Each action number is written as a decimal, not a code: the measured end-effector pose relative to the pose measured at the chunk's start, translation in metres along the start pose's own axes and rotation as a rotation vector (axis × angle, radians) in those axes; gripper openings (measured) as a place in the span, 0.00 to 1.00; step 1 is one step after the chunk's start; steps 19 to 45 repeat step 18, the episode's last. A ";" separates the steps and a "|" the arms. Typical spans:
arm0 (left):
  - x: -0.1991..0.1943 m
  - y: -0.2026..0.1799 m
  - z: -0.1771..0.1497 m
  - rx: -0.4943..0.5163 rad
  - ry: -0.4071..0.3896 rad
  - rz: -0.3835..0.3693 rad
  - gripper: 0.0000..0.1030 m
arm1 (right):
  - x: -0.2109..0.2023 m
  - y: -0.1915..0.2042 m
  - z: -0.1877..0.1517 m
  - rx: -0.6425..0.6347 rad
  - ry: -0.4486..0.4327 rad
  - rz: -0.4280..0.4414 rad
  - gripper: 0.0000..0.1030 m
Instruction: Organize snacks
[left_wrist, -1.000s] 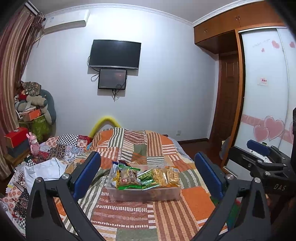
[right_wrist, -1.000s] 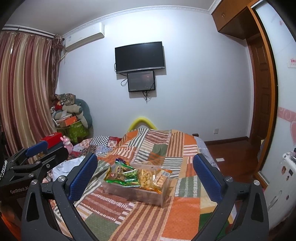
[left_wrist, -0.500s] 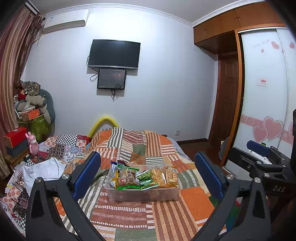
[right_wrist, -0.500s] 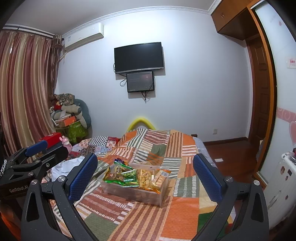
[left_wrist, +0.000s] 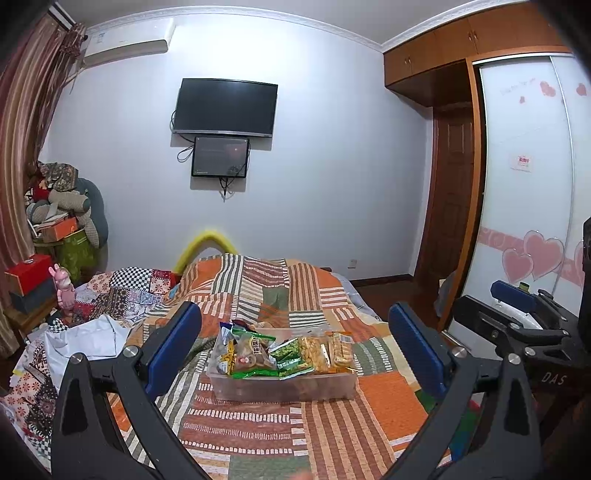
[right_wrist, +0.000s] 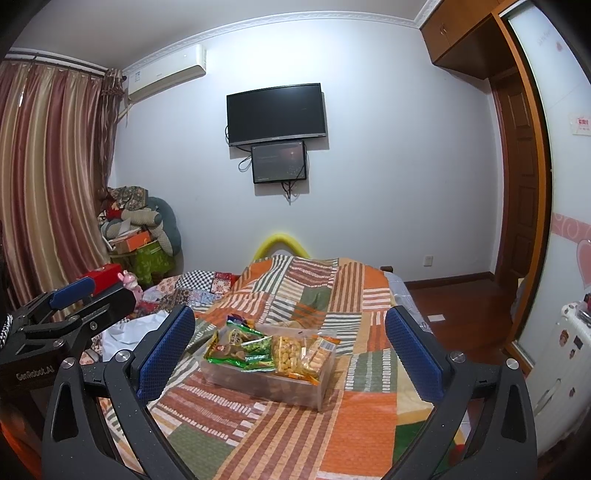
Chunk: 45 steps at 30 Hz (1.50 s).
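A clear plastic bin (left_wrist: 284, 386) sits on the patchwork bedspread (left_wrist: 332, 424), filled with snack packets (left_wrist: 258, 354): green and brown bags on the left, yellow and orange packs on the right. It also shows in the right wrist view (right_wrist: 269, 384) with the snack packets (right_wrist: 273, 350). My left gripper (left_wrist: 293, 350) is open and empty, held back from the bin. My right gripper (right_wrist: 290, 350) is open and empty, also short of the bin. Each gripper shows at the edge of the other's view.
A white cloth (left_wrist: 88, 338) and patterned quilts lie at the bed's left. A pink bunny figure (left_wrist: 64, 284) and a red box (left_wrist: 27, 271) stand on a side table. A wardrobe (left_wrist: 524, 221) and a door stand to the right.
Both views have shifted slightly; the bin and snacks have not moved. Both grippers stay open.
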<state>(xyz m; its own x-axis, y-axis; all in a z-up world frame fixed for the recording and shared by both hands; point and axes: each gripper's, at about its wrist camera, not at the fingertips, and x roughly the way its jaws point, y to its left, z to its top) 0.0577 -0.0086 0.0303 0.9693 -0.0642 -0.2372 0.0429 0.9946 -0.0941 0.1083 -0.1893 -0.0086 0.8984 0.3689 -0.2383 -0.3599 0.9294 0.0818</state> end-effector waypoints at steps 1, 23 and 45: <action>0.000 0.000 0.000 0.000 0.001 -0.005 1.00 | 0.000 0.000 0.000 0.000 0.000 0.001 1.00; 0.002 -0.001 -0.003 -0.003 0.007 -0.015 1.00 | 0.002 -0.001 0.000 0.005 0.009 0.003 1.00; 0.002 -0.001 -0.003 -0.003 0.007 -0.015 1.00 | 0.002 -0.001 0.000 0.005 0.009 0.003 1.00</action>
